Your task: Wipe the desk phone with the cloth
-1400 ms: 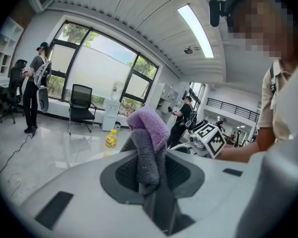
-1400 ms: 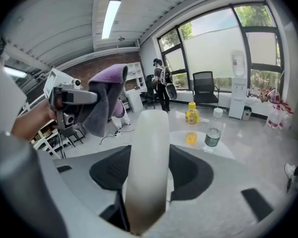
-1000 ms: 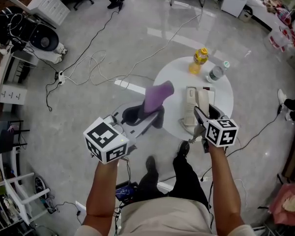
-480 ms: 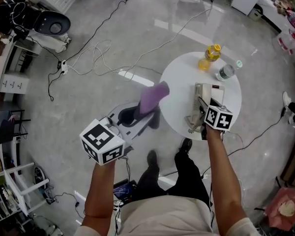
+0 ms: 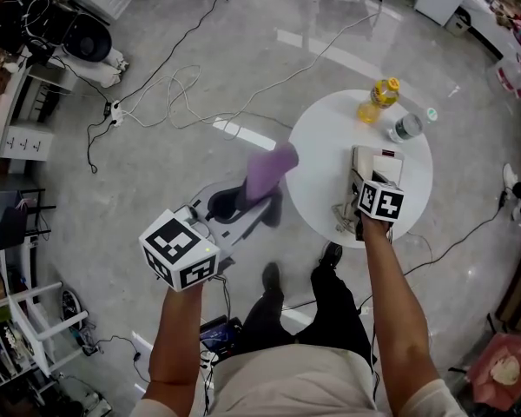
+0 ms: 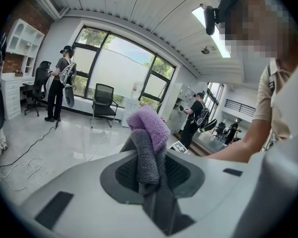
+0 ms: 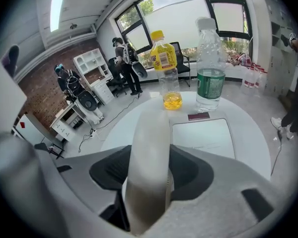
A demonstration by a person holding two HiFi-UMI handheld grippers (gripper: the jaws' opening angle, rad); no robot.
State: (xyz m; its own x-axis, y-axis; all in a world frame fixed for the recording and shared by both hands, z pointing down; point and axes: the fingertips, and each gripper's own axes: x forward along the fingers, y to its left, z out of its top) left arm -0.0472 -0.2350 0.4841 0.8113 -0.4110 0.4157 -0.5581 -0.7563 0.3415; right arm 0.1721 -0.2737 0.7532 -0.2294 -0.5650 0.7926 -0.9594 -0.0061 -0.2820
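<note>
On the round white table (image 5: 321,146) lies the off-white desk phone (image 5: 378,165); its flat base (image 7: 203,138) shows in the right gripper view. My right gripper (image 5: 356,205) is over the table's near edge, shut on the phone's handset (image 7: 149,152), which points away from the jaws just left of the base. My left gripper (image 5: 262,202) hangs above the floor, left of the table. It is shut on a purple cloth (image 5: 272,170), which bunches up beyond the jaws (image 6: 148,133).
A yellow drink bottle (image 5: 378,98) and a clear water bottle (image 5: 406,127) stand at the table's far edge, behind the phone. Cables (image 5: 174,102) trail over the grey floor. My legs and shoes are below the table's near side.
My right gripper has moved a little forward over the table with the handset. The left gripper and cloth have hardly moved.
</note>
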